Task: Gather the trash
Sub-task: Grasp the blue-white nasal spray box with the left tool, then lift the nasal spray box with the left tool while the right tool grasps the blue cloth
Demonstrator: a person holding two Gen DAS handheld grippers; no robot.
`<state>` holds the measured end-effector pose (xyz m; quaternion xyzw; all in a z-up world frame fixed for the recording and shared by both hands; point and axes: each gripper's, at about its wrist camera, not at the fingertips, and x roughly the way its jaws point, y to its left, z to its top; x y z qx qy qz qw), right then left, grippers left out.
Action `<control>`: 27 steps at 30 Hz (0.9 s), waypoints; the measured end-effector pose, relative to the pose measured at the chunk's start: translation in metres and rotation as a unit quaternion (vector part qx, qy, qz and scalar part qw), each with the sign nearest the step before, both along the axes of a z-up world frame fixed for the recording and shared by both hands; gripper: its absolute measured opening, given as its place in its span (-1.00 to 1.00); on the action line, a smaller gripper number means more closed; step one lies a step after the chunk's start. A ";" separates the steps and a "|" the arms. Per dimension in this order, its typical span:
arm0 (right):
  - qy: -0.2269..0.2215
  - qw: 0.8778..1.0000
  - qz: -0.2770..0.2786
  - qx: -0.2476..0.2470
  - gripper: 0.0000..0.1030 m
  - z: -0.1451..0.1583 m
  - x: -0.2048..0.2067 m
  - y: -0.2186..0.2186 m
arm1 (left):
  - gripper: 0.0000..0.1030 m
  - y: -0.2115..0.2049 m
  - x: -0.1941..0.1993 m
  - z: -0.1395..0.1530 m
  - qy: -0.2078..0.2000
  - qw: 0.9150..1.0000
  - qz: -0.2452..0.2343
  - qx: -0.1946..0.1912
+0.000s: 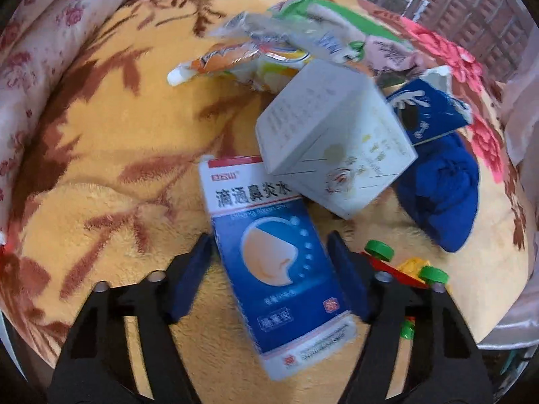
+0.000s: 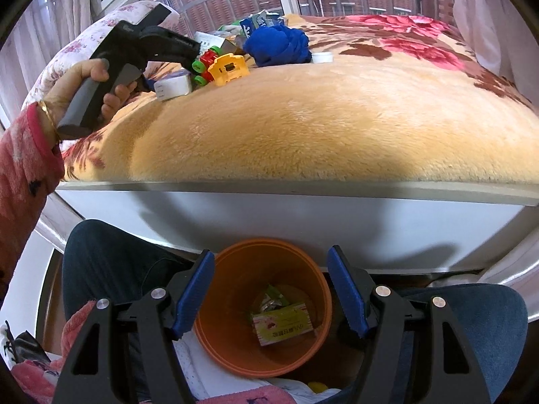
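A blue and white medicine box [image 1: 276, 262] lies on the orange plush blanket [image 1: 101, 175], between the fingers of my open left gripper [image 1: 271, 252]; I cannot tell whether the pads touch it. Behind it a white carton [image 1: 333, 138] stands tilted, with wrappers [image 1: 256, 54] and a blue carton [image 1: 427, 114] beyond. My right gripper [image 2: 271, 286] is open and empty above an orange bin [image 2: 262, 313] that holds a green-pink box [image 2: 283, 325] and crumpled wrappers. The right wrist view shows the left gripper body [image 2: 141, 54] held over the box [image 2: 173, 89].
A blue cloth [image 1: 441, 195] and a red-yellow toy with green wheels [image 1: 401, 266] lie right of the box; they also show in the right wrist view, cloth [image 2: 278, 47] and toy [image 2: 222, 65]. A floral pillow [image 1: 30, 67] sits left. The bed's white edge [image 2: 303, 215] is above the bin.
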<state>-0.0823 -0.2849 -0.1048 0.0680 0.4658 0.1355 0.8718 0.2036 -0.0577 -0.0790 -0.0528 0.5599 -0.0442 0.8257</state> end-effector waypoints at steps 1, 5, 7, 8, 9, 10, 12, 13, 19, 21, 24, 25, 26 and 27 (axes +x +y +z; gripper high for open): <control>0.000 1.000 0.000 0.001 0.32 0.000 0.000 0.000 | 0.28 0.001 -0.004 0.002 -0.004 1.000 0.000 0.000; -0.002 1.000 0.000 -0.001 0.32 0.001 0.000 0.000 | 0.23 0.005 -0.018 0.012 -0.025 1.000 -0.007 -0.005; -0.004 1.000 0.000 -0.003 0.32 0.002 -0.001 0.000 | 0.17 0.006 -0.030 0.020 -0.040 0.999 -0.015 -0.003; -0.005 1.000 0.001 -0.003 0.32 0.003 -0.001 0.001 | 0.16 0.007 -0.036 0.024 -0.048 0.999 -0.019 -0.003; -0.006 1.000 0.001 -0.003 0.32 0.004 -0.002 0.001 | 0.16 0.008 -0.040 0.028 -0.057 0.998 -0.023 -0.003; -0.007 1.000 0.001 -0.004 0.32 0.004 -0.002 0.001 | 0.16 0.009 -0.048 0.033 -0.067 0.997 -0.027 0.001; -0.007 1.000 0.000 -0.004 0.32 0.005 -0.001 0.001 | 0.16 0.011 -0.057 0.041 -0.087 0.996 -0.030 0.002; -0.007 1.000 0.000 -0.003 0.32 0.006 -0.001 0.001 | 0.16 0.013 -0.062 0.046 -0.098 0.995 -0.032 0.002; -0.014 1.000 -0.003 -0.006 0.32 0.012 0.002 -0.001 | 0.16 0.019 -0.089 0.067 -0.157 0.987 -0.032 -0.001; -0.020 1.000 -0.003 -0.010 0.32 0.017 0.006 -0.001 | 0.16 0.021 -0.101 0.072 -0.175 0.984 -0.030 0.002; -0.035 0.999 -0.002 -0.018 0.32 0.027 0.017 0.000 | 0.16 0.023 -0.120 0.076 -0.195 0.980 -0.036 -0.008; -0.040 0.999 -0.002 -0.020 0.32 0.030 0.022 0.001 | 0.16 0.024 -0.129 0.077 -0.202 0.979 -0.040 -0.009; -0.050 0.998 -0.003 -0.026 0.32 0.037 0.030 0.001 | 0.16 0.023 -0.134 0.077 -0.205 0.978 -0.041 -0.009; -0.055 0.998 -0.003 -0.026 0.35 0.042 0.037 0.002 | 0.16 0.024 -0.140 0.076 -0.208 0.977 -0.043 -0.010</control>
